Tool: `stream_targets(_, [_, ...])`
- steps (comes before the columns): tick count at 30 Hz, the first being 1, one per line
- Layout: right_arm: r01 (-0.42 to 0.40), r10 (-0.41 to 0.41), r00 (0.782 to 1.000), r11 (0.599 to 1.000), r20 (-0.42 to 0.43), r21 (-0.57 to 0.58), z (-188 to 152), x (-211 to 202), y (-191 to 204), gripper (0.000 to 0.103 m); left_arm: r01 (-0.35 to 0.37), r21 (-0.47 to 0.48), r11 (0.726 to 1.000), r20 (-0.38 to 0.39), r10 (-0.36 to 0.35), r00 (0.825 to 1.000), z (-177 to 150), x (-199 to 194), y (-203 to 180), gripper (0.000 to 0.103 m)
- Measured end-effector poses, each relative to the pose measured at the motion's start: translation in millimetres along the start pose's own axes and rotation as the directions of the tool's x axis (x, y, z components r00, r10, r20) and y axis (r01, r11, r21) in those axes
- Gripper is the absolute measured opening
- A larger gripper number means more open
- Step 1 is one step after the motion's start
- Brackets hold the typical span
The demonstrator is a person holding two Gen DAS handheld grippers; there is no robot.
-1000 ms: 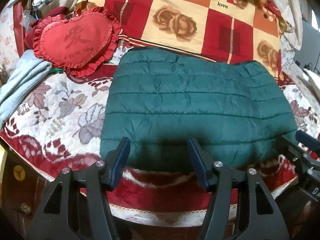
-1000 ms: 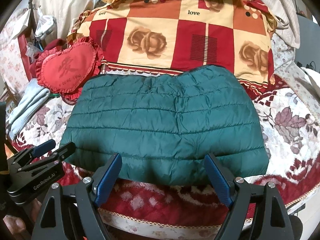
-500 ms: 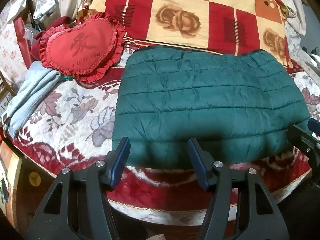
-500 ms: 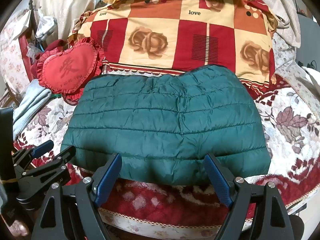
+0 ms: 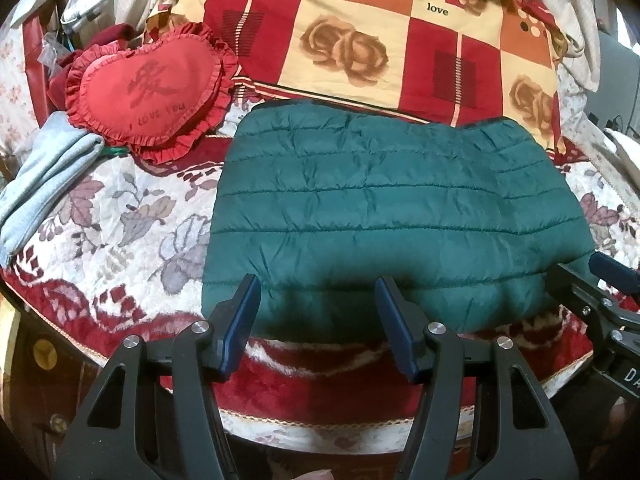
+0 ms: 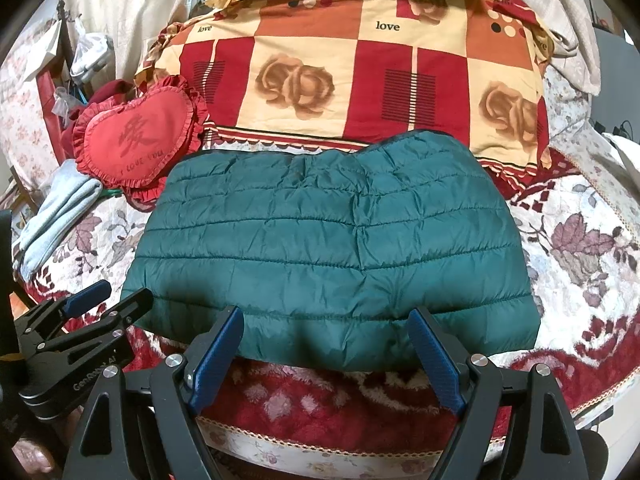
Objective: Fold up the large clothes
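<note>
Currently the green quilted jacket (image 5: 392, 220) lies folded into a flat rectangle on the floral bedspread (image 5: 120, 216), near its front edge, below the rose-patterned pillow (image 5: 380, 40) and right of the red heart cushion (image 5: 152, 88). Left gripper (image 5: 318, 296) hovers at the jacket's near hem, jaws parted, nothing between them, pads clear of the fabric. Right gripper (image 6: 326, 330) likewise at the near hem, jaws spread wider, empty; a grey garment (image 6: 56, 216) sits far left.
</note>
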State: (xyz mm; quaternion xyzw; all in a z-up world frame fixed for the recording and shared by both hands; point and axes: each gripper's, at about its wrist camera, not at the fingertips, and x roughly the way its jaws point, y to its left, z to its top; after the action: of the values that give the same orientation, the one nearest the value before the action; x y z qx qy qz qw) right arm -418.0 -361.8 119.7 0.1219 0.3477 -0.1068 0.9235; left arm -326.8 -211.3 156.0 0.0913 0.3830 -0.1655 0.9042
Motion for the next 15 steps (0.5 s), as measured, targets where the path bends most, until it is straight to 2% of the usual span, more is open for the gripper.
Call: stream_targets(15, [0.007,-0.007,1.0,1.0,-0.015,0.0,1.1,6.9,-3.7,0.082,0.013,-0.022,1.0,0.008,-0.013,1.0,5.0,6.9,4.9,0.06])
